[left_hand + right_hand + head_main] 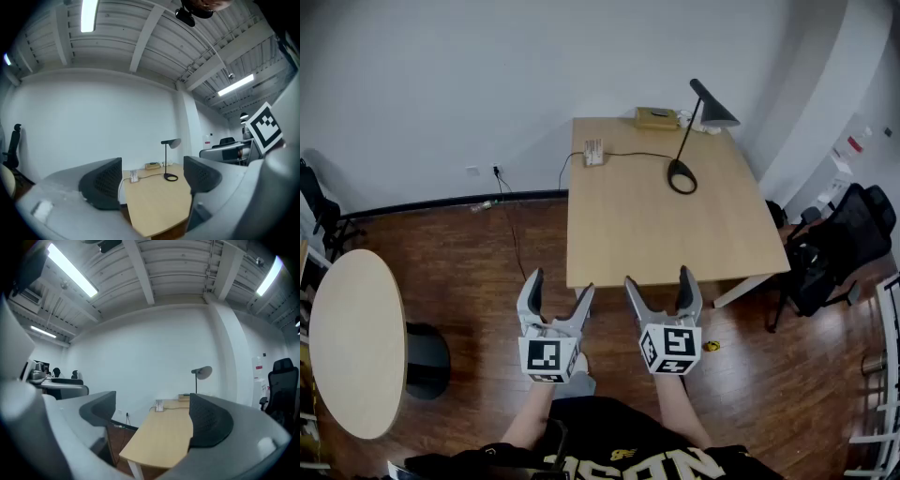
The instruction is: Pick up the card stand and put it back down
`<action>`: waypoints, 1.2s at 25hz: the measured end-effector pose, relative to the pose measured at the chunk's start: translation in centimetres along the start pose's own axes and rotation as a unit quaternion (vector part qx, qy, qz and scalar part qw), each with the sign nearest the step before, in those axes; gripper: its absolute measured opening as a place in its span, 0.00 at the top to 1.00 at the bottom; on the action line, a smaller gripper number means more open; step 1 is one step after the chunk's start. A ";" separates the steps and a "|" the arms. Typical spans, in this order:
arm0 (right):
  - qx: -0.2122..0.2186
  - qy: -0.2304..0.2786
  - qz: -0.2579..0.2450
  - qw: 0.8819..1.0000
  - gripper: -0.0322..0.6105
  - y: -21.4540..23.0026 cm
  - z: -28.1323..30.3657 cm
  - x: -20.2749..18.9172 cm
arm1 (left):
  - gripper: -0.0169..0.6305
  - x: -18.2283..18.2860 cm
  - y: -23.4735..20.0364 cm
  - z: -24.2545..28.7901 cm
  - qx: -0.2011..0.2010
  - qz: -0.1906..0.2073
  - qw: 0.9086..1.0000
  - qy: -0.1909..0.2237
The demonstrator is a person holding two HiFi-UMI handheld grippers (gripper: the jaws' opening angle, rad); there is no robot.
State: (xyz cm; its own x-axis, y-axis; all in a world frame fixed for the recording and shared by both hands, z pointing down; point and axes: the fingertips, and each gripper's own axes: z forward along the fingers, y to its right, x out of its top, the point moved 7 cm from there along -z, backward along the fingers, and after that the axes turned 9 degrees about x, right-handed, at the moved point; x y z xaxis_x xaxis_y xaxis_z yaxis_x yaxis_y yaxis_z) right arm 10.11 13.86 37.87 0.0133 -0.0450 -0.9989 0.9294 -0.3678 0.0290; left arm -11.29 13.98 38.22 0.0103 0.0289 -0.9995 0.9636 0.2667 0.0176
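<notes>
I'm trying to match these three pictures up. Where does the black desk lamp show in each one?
Head view: the desk lamp stands at the far right corner of the wooden table.
Left gripper view: the desk lamp shows between the jaws, just right of centre.
Right gripper view: the desk lamp rises right of centre, above the right jaw.
Shared landmark: the wooden table under it.
</notes>
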 end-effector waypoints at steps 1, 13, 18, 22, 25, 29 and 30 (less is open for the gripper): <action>0.000 0.005 0.000 1.000 0.20 -0.1 2.0 0.6 | 0.33 0.4 -1.1 1.6 -0.003 0.000 1.000 0.001; 0.015 -0.019 0.017 1.000 0.20 1.7 17.2 0.9 | 0.33 0.2 -8.9 15.7 -0.015 -0.020 1.000 -0.011; 0.039 -0.004 0.017 0.999 0.20 5.5 23.3 1.5 | 0.33 -0.4 -9.3 21.6 0.003 -0.022 1.000 -0.004; 0.067 0.009 0.008 0.998 0.20 8.7 27.8 3.0 | 0.40 1.7 -9.1 26.7 0.015 -0.003 0.999 0.035; 0.081 0.017 0.001 0.997 0.20 11.0 30.2 3.7 | 0.40 2.7 -8.9 29.7 0.031 0.004 0.999 0.044; 0.086 0.002 0.015 0.996 0.20 13.0 32.9 2.9 | 0.38 2.0 -9.2 32.5 0.037 0.008 0.999 0.029; 0.087 -0.003 0.017 0.996 0.20 13.1 33.5 2.7 | 0.38 1.7 -9.4 32.9 0.035 0.007 0.999 0.026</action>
State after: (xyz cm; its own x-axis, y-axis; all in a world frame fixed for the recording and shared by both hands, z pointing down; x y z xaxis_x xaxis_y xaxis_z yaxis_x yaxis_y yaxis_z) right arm 10.01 -22.16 36.83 0.0421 -0.0651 -0.9970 0.8502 -0.5218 0.0700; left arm -11.49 -20.19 35.52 0.0114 0.0828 -0.9965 0.9799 0.1976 0.0276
